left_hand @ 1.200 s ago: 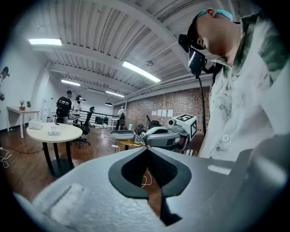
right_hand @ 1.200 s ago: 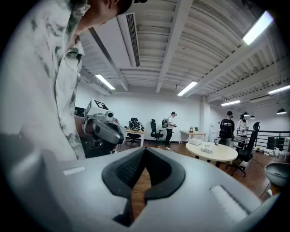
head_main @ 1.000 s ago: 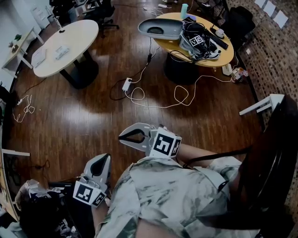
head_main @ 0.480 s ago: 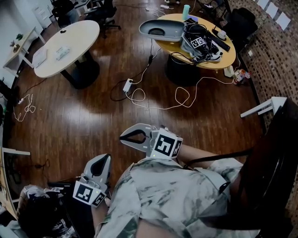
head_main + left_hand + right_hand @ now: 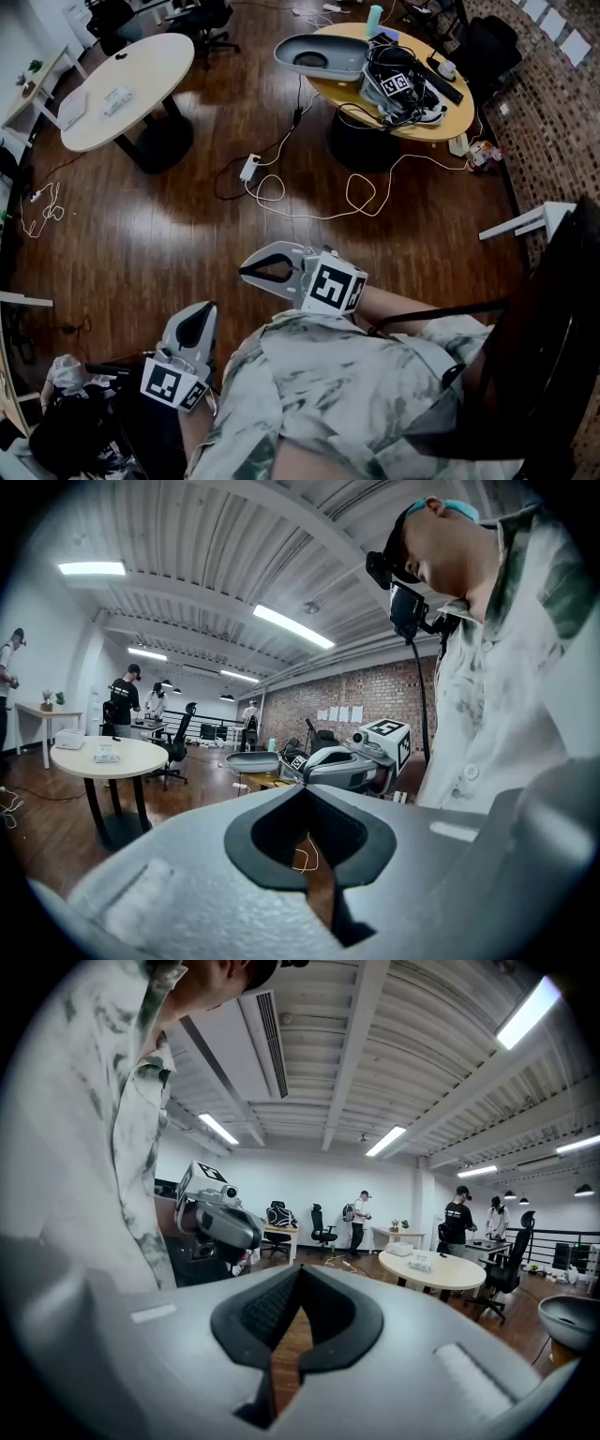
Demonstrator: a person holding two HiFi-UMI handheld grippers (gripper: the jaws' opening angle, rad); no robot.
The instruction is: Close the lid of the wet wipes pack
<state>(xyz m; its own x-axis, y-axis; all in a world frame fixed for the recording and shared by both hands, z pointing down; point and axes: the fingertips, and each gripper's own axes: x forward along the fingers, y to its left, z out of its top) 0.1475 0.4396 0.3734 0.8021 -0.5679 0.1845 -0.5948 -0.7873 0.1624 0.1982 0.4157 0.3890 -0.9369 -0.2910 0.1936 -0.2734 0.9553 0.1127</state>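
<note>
1. Underneath, a dark wooden floor (image 5: 187,244) spreads out below and ahead of both grippers.
2. Behind the grippers, a person in a pale patterned shirt (image 5: 356,394) fills the near part of the head view.
3. Far ahead of the left gripper (image 5: 209,307), well apart from it, stands a round white bench (image 5: 150,66).
4. Far ahead and to the right of the right gripper (image 5: 242,272) stands a round yellow bench (image 5: 455,114). It carries a grey basin (image 5: 323,56) and a tangle of black cables (image 5: 403,94).
5. The left gripper points ahead. Its jaws are together at the tips with nothing between them, and only floor shows through the hollow behind the tips. Its marker cube (image 5: 175,386) sits at its rear.
6. The right gripper lies ahead of the left one and to its right, pointing across to the left. Its jaws also meet at the tips and hold nothing. Its marker cube (image 5: 335,286) sits against the person's forearm.
7. A white cord (image 5: 309,214) loops over the floor between the right gripper and the yellow bench. A white power strip (image 5: 249,168) lies at its left end.
8. A small pale pack (image 5: 117,98) lies on the white bench, far from both grippers. It is too small to tell whether it is the wet wipes pack or how its lid stands.
</note>
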